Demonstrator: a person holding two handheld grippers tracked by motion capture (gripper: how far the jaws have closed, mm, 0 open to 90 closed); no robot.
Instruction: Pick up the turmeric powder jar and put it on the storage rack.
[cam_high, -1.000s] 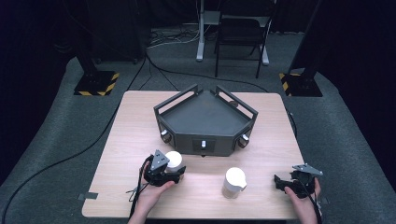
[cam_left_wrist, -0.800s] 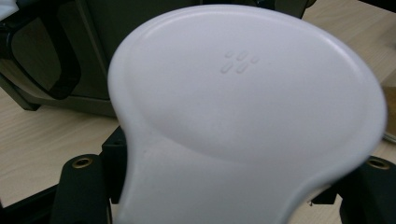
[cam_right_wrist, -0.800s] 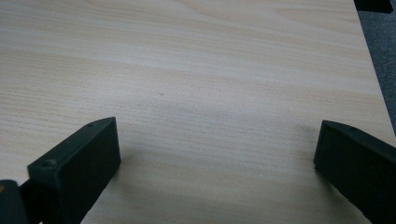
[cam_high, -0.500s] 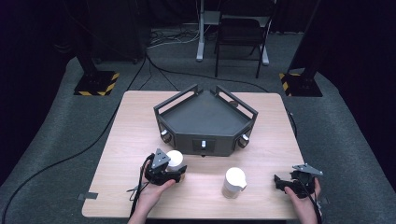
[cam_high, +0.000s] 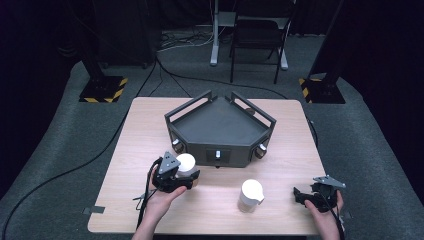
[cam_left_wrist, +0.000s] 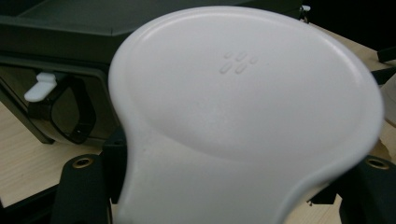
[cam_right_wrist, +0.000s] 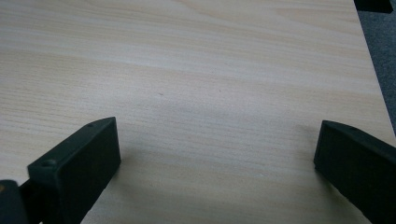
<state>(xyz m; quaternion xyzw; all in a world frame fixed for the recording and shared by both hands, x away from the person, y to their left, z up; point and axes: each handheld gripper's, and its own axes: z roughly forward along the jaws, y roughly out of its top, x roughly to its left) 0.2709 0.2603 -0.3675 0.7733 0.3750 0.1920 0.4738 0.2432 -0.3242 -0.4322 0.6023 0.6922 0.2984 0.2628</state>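
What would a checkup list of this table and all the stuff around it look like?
Surface: pale wooden table, bare where the right gripper view looks.
Job's things: white lid clamped in the left gripper; white pitcher upright, on its own near the front edge.
Clutter: dark angular tray at the table's middle, a small white latch on its front.
Grippers: left shut on the lid; right gripper open over the table, nothing between its jaws.
Cables: black cable across the floor at left; more behind the table.
Surroundings: grey carpet, chair, two stand bases with yellow-black stripes.
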